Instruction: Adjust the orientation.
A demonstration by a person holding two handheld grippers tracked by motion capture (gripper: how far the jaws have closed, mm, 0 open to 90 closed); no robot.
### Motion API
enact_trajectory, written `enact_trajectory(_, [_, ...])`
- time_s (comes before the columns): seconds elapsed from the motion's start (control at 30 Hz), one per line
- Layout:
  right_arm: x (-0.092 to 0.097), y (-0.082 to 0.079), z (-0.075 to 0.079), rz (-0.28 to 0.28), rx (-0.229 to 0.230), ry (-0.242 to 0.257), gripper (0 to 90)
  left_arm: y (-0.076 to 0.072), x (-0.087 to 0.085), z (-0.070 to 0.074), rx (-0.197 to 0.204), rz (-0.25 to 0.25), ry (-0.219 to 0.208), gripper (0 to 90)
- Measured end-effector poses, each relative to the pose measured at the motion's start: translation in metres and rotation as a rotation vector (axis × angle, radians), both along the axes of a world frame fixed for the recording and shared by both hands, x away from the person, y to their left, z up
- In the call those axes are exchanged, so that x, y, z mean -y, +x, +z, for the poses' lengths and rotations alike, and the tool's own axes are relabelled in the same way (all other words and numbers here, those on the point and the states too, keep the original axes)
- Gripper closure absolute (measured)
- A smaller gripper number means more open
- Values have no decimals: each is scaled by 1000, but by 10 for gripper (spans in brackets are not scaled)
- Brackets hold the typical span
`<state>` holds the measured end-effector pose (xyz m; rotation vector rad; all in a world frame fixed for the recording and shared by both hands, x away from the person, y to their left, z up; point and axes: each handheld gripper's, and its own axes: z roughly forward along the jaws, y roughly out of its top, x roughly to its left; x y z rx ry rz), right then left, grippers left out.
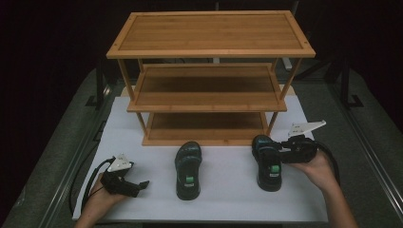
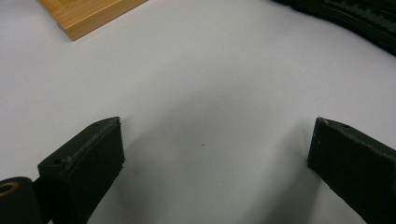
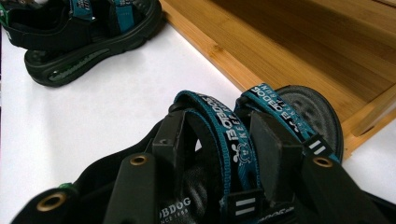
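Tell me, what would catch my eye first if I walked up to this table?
Probably the three-tier bamboo shelf rack standing at the back of the white tabletop, with a pair of black-and-teal sandals in front of it. The right gripper has its jaws either side of a teal strap of the right sandal. The left sandal lies alone mid-table, and the left gripper rests open near the front left corner.

A white tabletop (image 1: 228, 190) is carrying a three-tier bamboo shelf rack (image 1: 209, 85) and two black-and-teal sandals (image 1: 188, 170) lying in front of it.
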<state>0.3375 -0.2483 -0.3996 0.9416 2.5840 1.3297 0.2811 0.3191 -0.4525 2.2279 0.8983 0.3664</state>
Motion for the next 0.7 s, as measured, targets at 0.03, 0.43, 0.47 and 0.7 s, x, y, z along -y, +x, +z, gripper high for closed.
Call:
enact_trajectory(0.03, [0, 0, 0, 0, -1, 3, 577, 0, 0, 0, 0, 0, 0, 29])
enact_trajectory(0.43, [4, -1, 1, 12, 10, -5, 664, 0, 0, 0, 0, 0, 0, 29])
enact_trajectory(0.47, [4, -1, 1, 13, 9, -3, 666, 0, 0, 0, 0, 0, 0, 29])
enact_trajectory(0.7, [8, -3, 6, -4, 16, 21, 671, 0, 0, 0, 0, 0, 0, 29])
